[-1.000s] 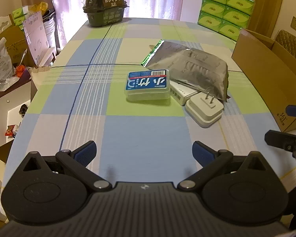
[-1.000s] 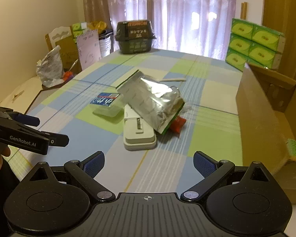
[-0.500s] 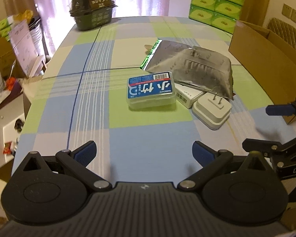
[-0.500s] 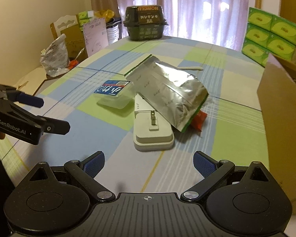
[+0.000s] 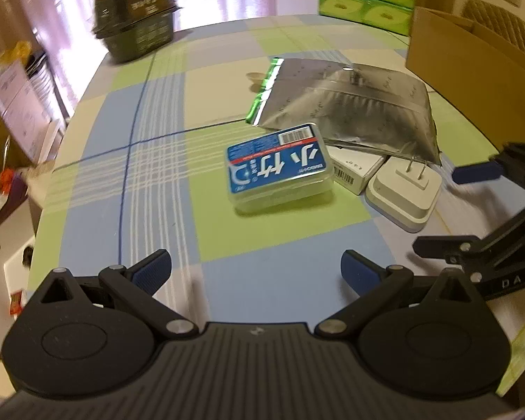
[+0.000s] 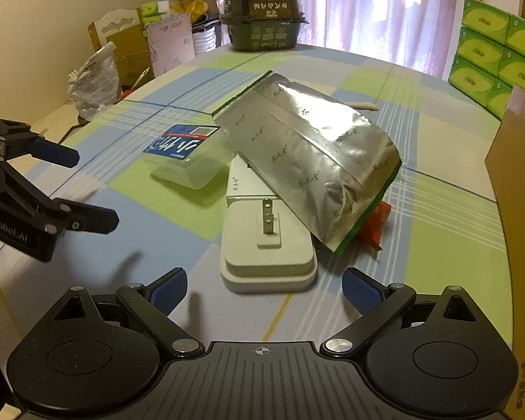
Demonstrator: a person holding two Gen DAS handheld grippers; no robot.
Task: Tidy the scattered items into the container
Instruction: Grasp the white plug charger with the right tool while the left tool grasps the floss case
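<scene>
Both of my grippers hang spread wide and empty above the checked blue, green and white tablecloth [image 5: 129,210]. Just ahead of my right gripper [image 6: 264,292] lies the white plug adapter with its two metal prongs up [image 6: 267,245], touching a white carton [image 6: 243,182] beyond it. Leaning over both sits the crinkled silver foil pouch with a green edge [image 6: 315,164], with an orange packet [image 6: 376,224] poking out beneath. My left gripper [image 5: 255,267] faces the clear plastic case with a blue label [image 5: 278,168], a short way ahead. Off right stands the brown cardboard box [image 5: 448,56]; far back, a dark lidded tub [image 6: 262,17] and green tissue packs [image 6: 493,49].
</scene>
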